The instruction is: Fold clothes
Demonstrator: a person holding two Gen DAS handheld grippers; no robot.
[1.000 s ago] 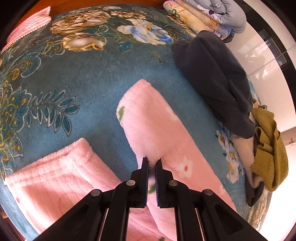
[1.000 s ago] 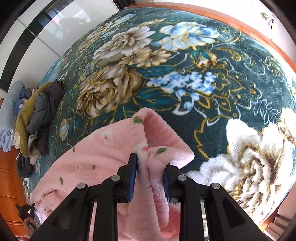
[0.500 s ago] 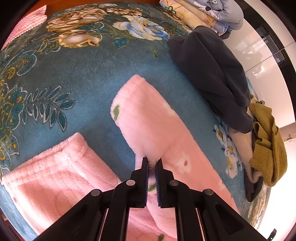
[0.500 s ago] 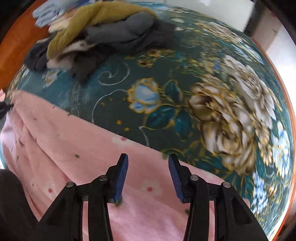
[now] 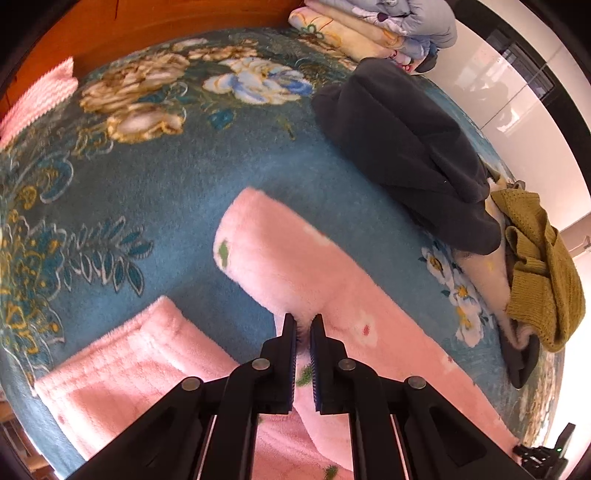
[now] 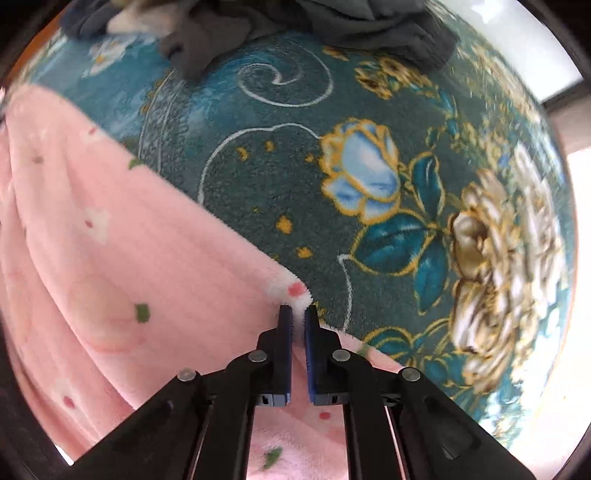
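A pink fleece garment (image 5: pixel 295 258) with small flower prints lies spread on a teal floral blanket (image 5: pixel 166 177). My left gripper (image 5: pixel 302 321) is shut on a fold of this pink fleece near the base of a sleeve-like part. In the right wrist view the same pink garment (image 6: pixel 129 258) fills the left side. My right gripper (image 6: pixel 298 312) is shut on its corner edge, right at the blanket's surface (image 6: pixel 258 177).
A second pink fleece piece (image 5: pixel 122 362) lies at the lower left. A dark grey garment (image 5: pixel 406 147) and a mustard knit (image 5: pixel 539 269) are piled at the right. Folded bedding (image 5: pixel 380 22) sits at the back. Grey clothes (image 6: pixel 295 26) lie beyond the right gripper.
The right gripper let go of its bunched fold, opened, swung toward the clothes pile, and has now closed on the garment's corner edge. The left gripper stayed shut on the fleece.
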